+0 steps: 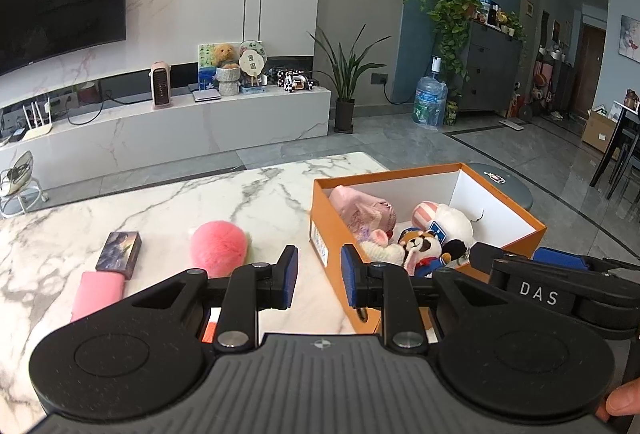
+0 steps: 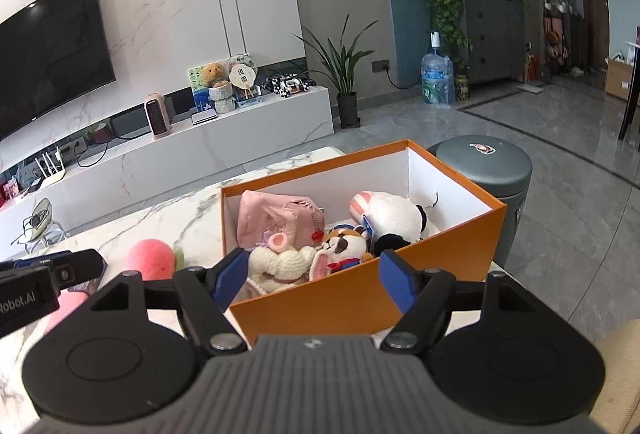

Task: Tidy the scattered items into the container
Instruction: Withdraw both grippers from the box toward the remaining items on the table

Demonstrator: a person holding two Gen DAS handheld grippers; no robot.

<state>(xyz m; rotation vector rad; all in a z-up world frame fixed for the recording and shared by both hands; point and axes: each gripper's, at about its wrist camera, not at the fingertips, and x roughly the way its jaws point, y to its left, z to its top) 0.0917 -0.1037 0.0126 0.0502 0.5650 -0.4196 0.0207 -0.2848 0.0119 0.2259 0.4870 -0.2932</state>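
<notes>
An orange box (image 1: 322, 248) (image 2: 352, 294) stands on the marble table (image 1: 180, 201) and holds several plush toys and a pink pouch (image 2: 276, 220). A pink fluffy ball (image 1: 218, 248) (image 2: 150, 258), a dark card box (image 1: 119, 254) and a pink roll (image 1: 98, 294) lie on the table left of the orange box. My left gripper (image 1: 319, 278) is open and empty, above the table by the box's near left corner. My right gripper (image 2: 312, 280) is open and empty, over the box's near wall.
A grey round stool (image 2: 486, 169) stands right of the table. The TV bench (image 1: 160, 129) runs along the far wall. A potted plant (image 1: 346, 81) and a water bottle (image 1: 430, 99) stand on the floor beyond.
</notes>
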